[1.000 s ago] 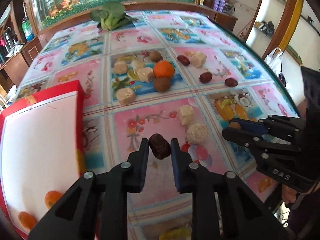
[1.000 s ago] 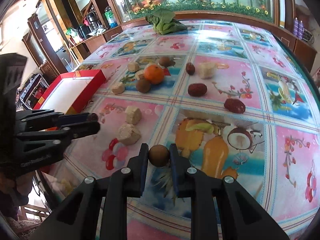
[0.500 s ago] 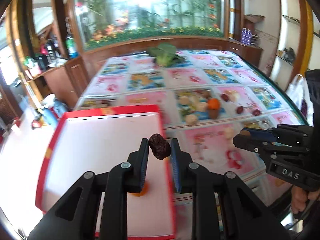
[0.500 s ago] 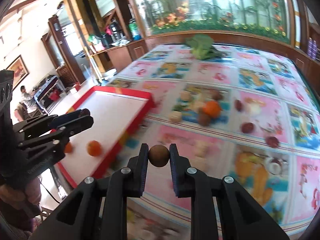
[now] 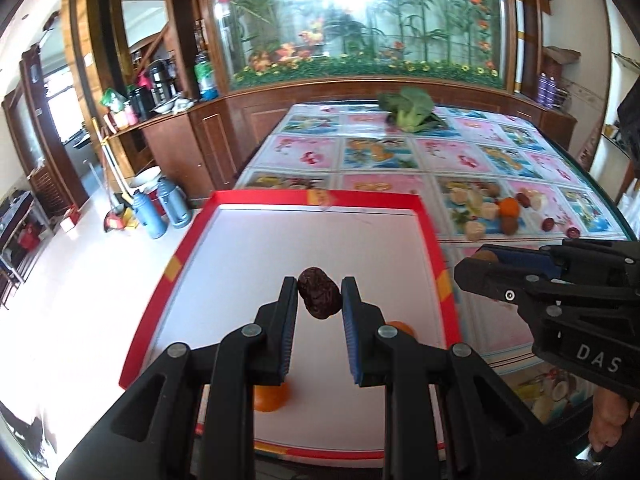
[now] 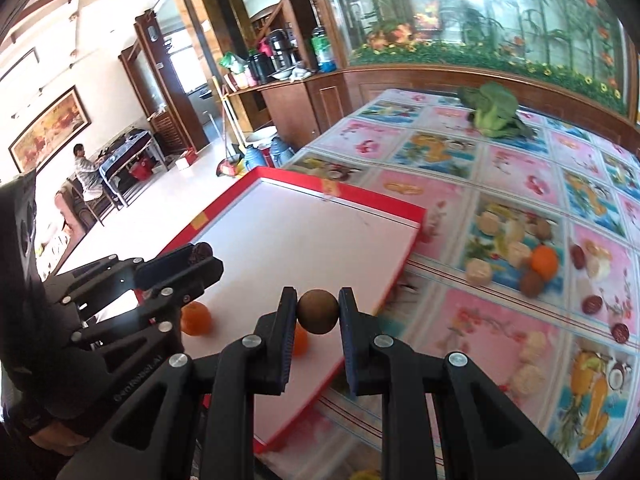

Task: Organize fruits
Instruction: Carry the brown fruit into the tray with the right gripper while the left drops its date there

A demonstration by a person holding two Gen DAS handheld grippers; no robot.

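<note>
My left gripper point(image 5: 319, 299) is shut on a dark wrinkled date point(image 5: 319, 298), held above the white floor of the red-rimmed tray point(image 5: 316, 199). My right gripper point(image 6: 318, 311) is shut on a round brown fruit point(image 6: 317, 311), hovering over the tray's point(image 6: 340, 196) near right edge. Two oranges point(image 6: 195, 319) lie in the tray near its front; both are partly hidden by the fingers. In the left wrist view the right gripper point(image 5: 476, 266) shows at the right. Loose fruit stays on the tablecloth: an orange point(image 6: 544, 260), dates point(image 6: 592, 304) and pale chunks point(image 6: 479, 272).
The flowered tablecloth point(image 5: 380, 156) covers a long table with a green leafy vegetable point(image 5: 408, 110) at its far end. Left of the tray the table ends, with floor and blue flasks point(image 5: 160, 208) below. A seated person point(image 6: 86, 172) is far off in the room.
Both grippers swung left from over the tablecloth to above the red tray, each still holding its fruit. The tray now fills the middle of both views.
</note>
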